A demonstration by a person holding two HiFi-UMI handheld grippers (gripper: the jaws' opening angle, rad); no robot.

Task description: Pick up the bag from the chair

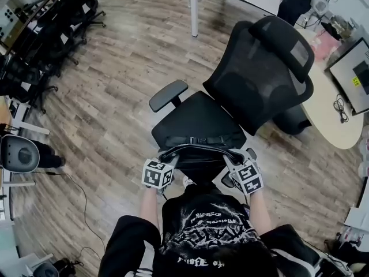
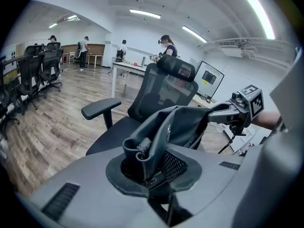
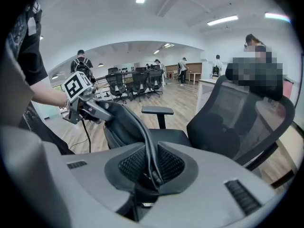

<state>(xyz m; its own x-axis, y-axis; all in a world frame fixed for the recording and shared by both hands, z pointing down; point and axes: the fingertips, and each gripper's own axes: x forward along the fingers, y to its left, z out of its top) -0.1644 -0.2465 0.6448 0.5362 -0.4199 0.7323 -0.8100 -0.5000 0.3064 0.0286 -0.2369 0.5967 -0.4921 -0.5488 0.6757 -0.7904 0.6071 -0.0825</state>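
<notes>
A black bag [image 1: 199, 152] hangs stretched between my two grippers, just above the front edge of the black mesh office chair's seat [image 1: 199, 117]. My left gripper [image 1: 166, 156] is shut on the bag's left end; in the left gripper view a rolled fold of the bag [image 2: 175, 125] sits pinched in the left gripper [image 2: 145, 163]. My right gripper [image 1: 233, 156] is shut on the right end, and in the right gripper view a thin edge of the bag [image 3: 118, 125] runs into the right gripper [image 3: 151, 167]. Each gripper view shows the other gripper across the bag.
The chair's backrest [image 1: 259, 74] and left armrest [image 1: 168, 94] rise beyond the bag. A round-ended desk [image 1: 328, 114] with a monitor [image 1: 354, 74] stands at the right. A row of office chairs [image 1: 46, 33] lines the left side. People stand at far tables [image 2: 142, 61].
</notes>
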